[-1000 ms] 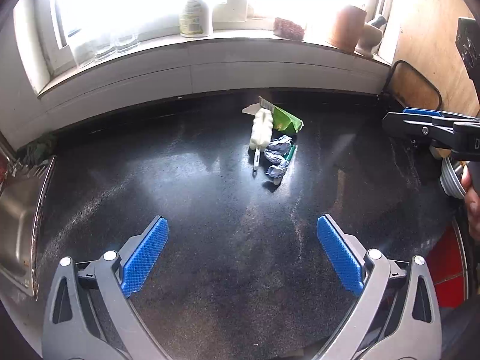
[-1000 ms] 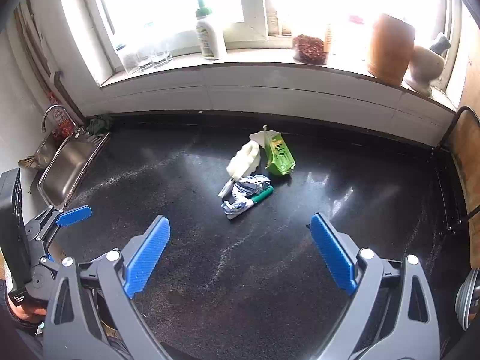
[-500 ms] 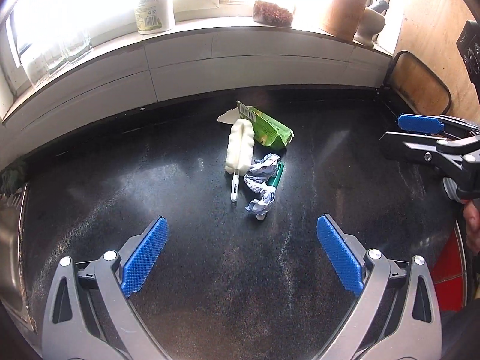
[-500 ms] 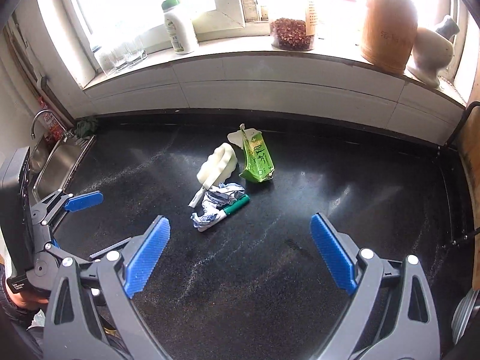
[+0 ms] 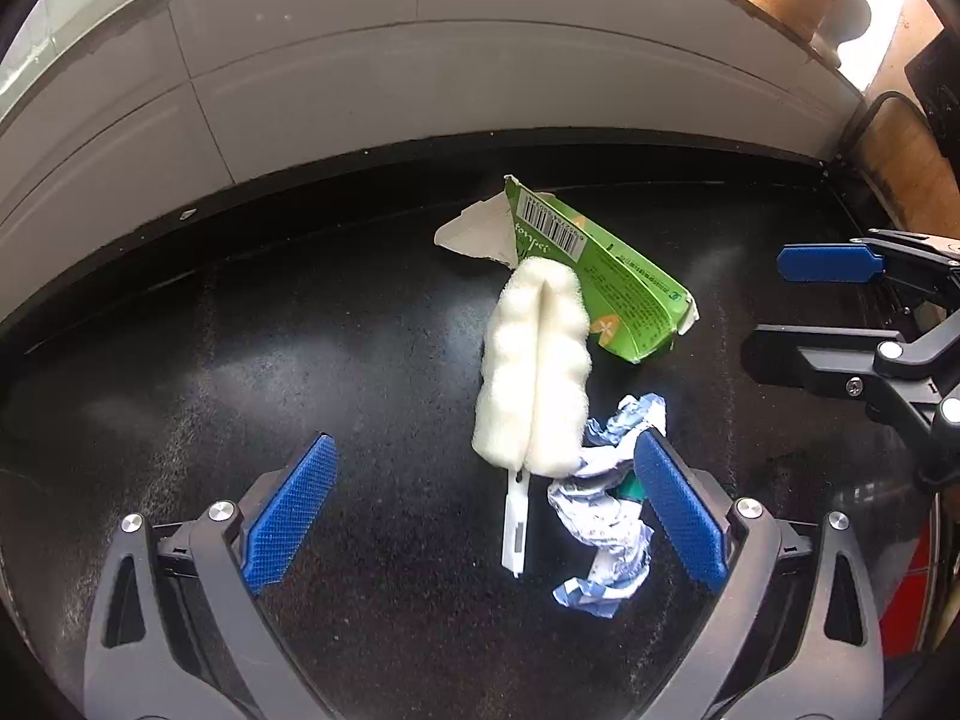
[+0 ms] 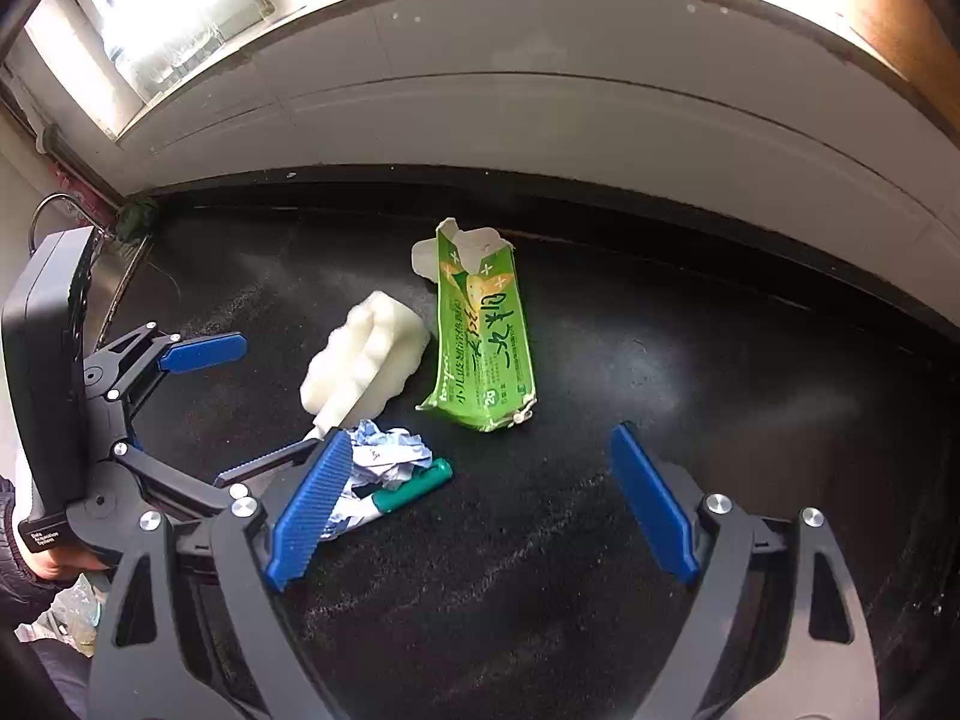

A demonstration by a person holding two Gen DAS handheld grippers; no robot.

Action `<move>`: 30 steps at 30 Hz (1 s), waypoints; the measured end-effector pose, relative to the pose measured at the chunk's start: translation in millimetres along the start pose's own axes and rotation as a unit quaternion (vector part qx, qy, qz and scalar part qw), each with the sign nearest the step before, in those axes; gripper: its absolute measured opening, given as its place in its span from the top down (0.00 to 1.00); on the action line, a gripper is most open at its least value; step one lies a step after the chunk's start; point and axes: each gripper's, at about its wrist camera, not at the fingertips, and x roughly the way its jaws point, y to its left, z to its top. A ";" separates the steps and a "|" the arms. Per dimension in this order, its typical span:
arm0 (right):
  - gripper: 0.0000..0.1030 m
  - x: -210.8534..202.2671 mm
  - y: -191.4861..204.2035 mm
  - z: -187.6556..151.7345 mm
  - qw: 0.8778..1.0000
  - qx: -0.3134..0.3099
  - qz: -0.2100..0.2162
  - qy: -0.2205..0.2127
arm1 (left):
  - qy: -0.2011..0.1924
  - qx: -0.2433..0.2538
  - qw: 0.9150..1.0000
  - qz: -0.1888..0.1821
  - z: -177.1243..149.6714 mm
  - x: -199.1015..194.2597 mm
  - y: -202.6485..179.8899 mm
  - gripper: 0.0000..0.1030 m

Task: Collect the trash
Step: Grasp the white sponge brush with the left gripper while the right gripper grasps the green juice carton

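Both your grippers hung spread over the trash pile on the black counter (image 5: 240,330).
Your left gripper (image 5: 486,510) gaped, empty, around the white sponge brush (image 5: 534,372) and crumpled wrapper (image 5: 600,516); your right gripper (image 6: 480,504) had just narrowed slightly, gripping nothing, with the green carton (image 6: 486,336) beyond the brush.

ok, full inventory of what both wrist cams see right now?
green carton: 1, green and white, torn open, lying flat mid-counter
duster head: 1, white, fluffy, on a white plastic stem, beside the carton
crumpled wrapper: 1, white and blue, near end of the pile
green pen: 1, green, partly under the wrapper
countertop: 1, black, speckled
sink: 1, steel, far left edge
left gripper: 1, black with blue pads, open, nothing held
right gripper: 1, same build, open, jaws just closing slightly, empty
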 end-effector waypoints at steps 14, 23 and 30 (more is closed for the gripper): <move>0.56 66.9 -8.0 30.5 0.998 -0.008 0.026 0.063 | 0.017 0.011 0.999 -0.035 21.4 46.0 16.8 0.30; 0.65 62.1 -3.3 30.4 0.998 -0.034 0.013 0.047 | 0.008 0.026 0.999 -0.039 21.1 43.5 0.9 0.78; 0.66 46.2 -1.2 29.8 0.999 -0.035 0.007 0.031 | -0.002 0.029 0.999 -0.025 21.8 27.1 0.3 0.78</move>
